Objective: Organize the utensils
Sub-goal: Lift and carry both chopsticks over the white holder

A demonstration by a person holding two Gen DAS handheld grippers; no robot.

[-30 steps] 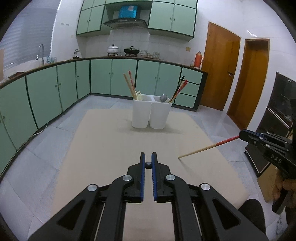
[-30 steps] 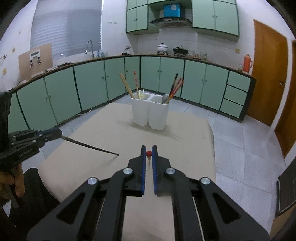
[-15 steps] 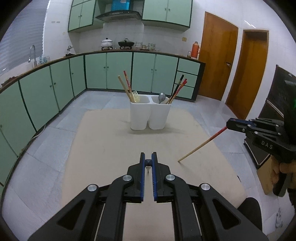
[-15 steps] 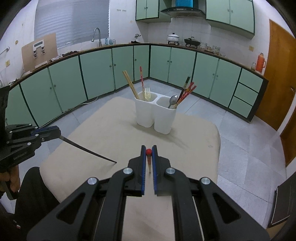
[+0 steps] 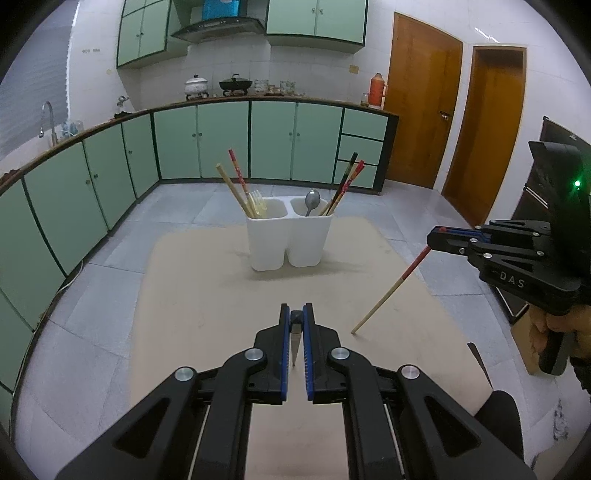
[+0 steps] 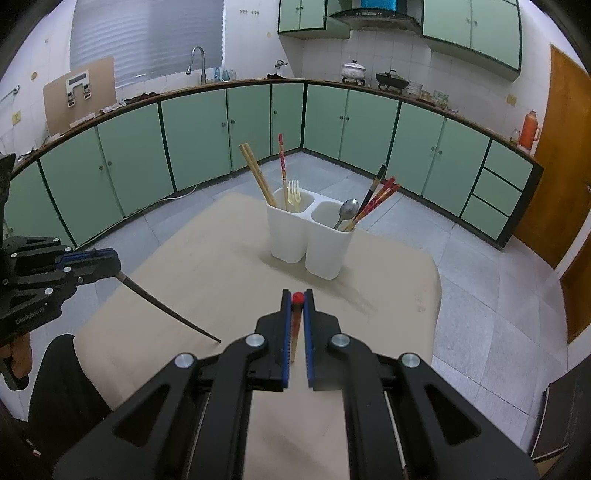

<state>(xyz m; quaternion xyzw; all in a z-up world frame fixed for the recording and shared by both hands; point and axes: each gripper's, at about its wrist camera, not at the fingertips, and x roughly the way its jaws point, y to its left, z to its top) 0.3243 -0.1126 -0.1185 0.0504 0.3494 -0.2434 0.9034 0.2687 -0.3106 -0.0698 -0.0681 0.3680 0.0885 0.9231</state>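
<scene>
On table, white caddy: chopsticks, fork; spoon, chopsticks

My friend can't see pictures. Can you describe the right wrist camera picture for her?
The right gripper pinches a red-topped chopstick above a beige table. Ahead stands a white two-cup holder with chopsticks, fork and spoon; the left gripper holds a dark chopstick.

We see green base cabinets curving under counter. Tap at counter's left stretch, cardboard sheet leaning near its left end. White pot and black wok on counter below range hood; orange thermos at counter's right end. Two brown doors beyond.
</scene>
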